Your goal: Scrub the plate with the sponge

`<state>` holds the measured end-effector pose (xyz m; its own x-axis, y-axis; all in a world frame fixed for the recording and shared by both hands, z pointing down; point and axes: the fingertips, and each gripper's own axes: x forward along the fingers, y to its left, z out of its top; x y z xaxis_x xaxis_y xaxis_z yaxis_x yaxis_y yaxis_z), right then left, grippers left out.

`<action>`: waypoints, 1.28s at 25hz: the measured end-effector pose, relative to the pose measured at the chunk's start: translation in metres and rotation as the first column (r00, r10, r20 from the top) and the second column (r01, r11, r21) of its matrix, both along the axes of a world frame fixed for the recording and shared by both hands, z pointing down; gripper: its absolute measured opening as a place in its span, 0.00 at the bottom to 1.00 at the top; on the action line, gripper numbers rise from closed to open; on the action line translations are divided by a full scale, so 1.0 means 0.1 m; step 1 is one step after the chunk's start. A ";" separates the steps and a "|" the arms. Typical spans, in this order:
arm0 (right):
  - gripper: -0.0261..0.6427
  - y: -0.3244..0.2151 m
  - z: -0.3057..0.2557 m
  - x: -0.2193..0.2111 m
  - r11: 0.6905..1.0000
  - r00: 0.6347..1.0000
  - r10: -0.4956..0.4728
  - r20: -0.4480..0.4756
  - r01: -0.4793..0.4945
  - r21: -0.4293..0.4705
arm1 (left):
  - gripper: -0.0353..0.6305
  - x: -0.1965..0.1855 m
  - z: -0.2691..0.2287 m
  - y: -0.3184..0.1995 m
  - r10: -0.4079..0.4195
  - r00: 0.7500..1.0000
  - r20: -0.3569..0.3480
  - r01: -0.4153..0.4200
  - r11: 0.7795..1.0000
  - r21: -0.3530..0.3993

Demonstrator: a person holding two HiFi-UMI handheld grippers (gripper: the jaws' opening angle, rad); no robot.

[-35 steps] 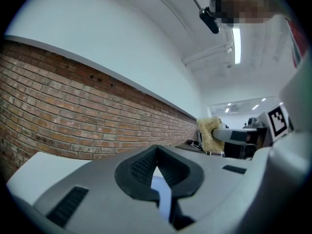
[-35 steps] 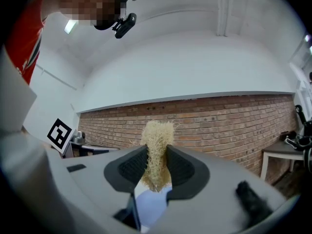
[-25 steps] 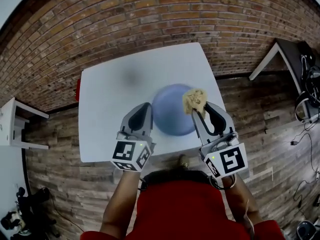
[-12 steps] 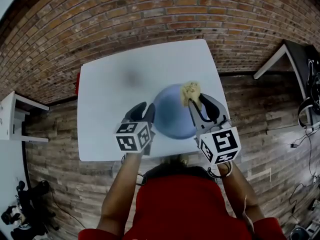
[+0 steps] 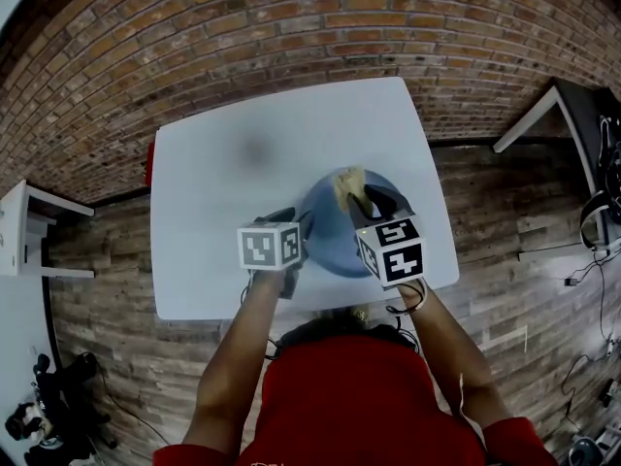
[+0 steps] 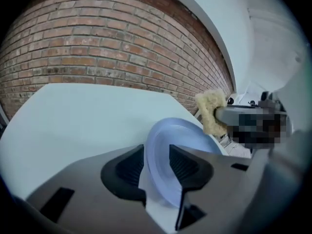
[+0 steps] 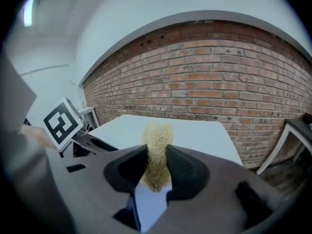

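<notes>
A blue plate [image 5: 335,236] lies on the white table [image 5: 223,183], near its front right. My left gripper [image 5: 297,221] is at the plate's left rim. In the left gripper view its jaws have just been opening, and the left gripper [image 6: 156,151] stands open with the plate [image 6: 178,135] edge passing between the pads. My right gripper [image 5: 361,198] is shut on a yellow sponge [image 5: 347,183] over the plate's far side. The sponge [image 7: 158,139] is squeezed between the right gripper's [image 7: 157,155] pads and sticks out past them. The sponge [image 6: 210,110] also hangs above the plate's right side.
A brick wall [image 5: 291,37] stands behind the table and wooden floor [image 5: 505,231] surrounds it. A small white side table [image 5: 24,241] is at the left and a dark desk [image 5: 558,105] at the right. A red thing [image 5: 151,168] hangs at the table's left edge.
Both grippers have come down and forward onto the plate. The left jaws went from shut to open round the plate's rim. The sponge moved left over the plate.
</notes>
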<state>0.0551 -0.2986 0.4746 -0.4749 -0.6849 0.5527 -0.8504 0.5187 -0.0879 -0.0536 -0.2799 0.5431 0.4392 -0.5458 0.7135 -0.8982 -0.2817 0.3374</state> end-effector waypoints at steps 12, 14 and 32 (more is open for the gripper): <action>0.22 -0.07 0.69 -0.37 0.977 0.995 -0.051 -0.089 0.031 -0.212 | 0.22 -0.05 0.36 0.07 0.005 1.000 -0.004 -0.006 0.988 -0.153; 0.22 -0.06 0.76 -0.40 0.973 0.994 -0.057 -0.094 0.035 -0.227 | 0.18 -0.04 0.38 0.07 -0.001 1.000 -0.009 0.000 0.987 -0.159; 0.22 -0.22 0.91 0.07 0.961 0.987 0.034 -0.156 -0.075 -0.266 | 0.11 -0.08 0.42 0.06 -0.086 0.996 0.018 0.088 0.985 -0.147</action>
<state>0.0626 -0.3208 0.5653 -0.3395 -0.5228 0.7819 -0.8907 0.4458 -0.0887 -0.0612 -0.2734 0.5847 0.3857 -0.4697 0.7941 -0.9213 -0.1499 0.3588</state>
